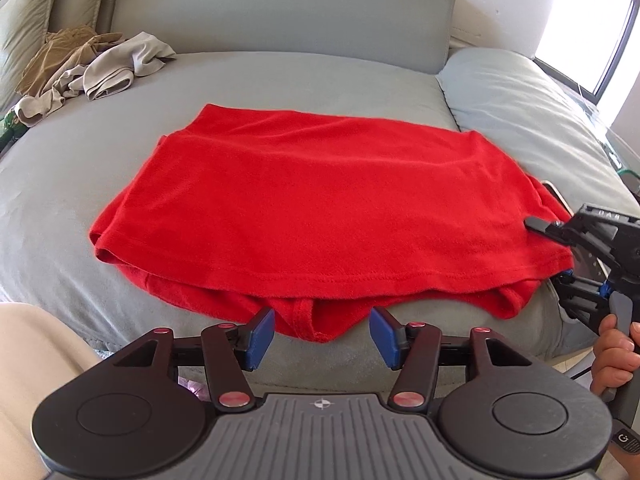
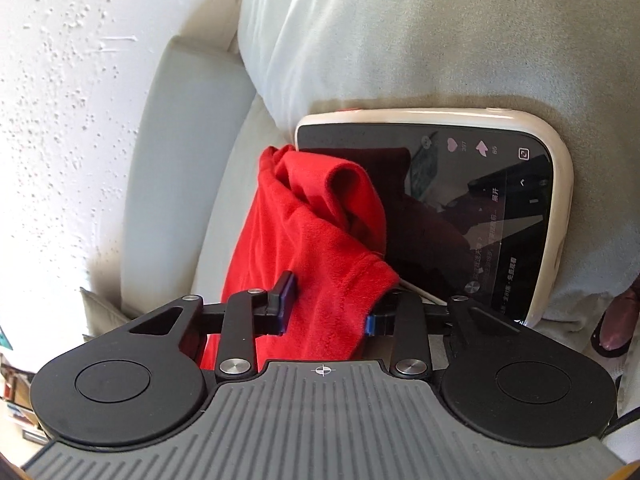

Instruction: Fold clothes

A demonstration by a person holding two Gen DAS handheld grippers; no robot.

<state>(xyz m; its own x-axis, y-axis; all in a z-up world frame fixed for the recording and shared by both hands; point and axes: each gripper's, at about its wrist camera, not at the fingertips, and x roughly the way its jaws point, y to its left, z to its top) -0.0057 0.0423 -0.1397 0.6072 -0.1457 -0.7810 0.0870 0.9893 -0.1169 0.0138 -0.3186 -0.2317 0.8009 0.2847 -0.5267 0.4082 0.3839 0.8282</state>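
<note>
A red garment (image 1: 312, 200) lies partly folded on the grey sofa seat (image 1: 80, 168). My left gripper (image 1: 322, 338) is open at the garment's near edge, its blue pads on either side of the collar, touching nothing. My right gripper (image 1: 552, 236) is at the garment's right edge. In the right wrist view the red cloth (image 2: 316, 248) lies between the fingers of the right gripper (image 2: 328, 312), which are still well apart around the fabric.
A phone in a cream case (image 2: 480, 200) lies on the sofa under the garment's right edge, also showing in the left wrist view (image 1: 556, 192). A heap of beige and tan clothes (image 1: 92, 68) sits at the back left. A cushion (image 1: 520, 96) lies at the right.
</note>
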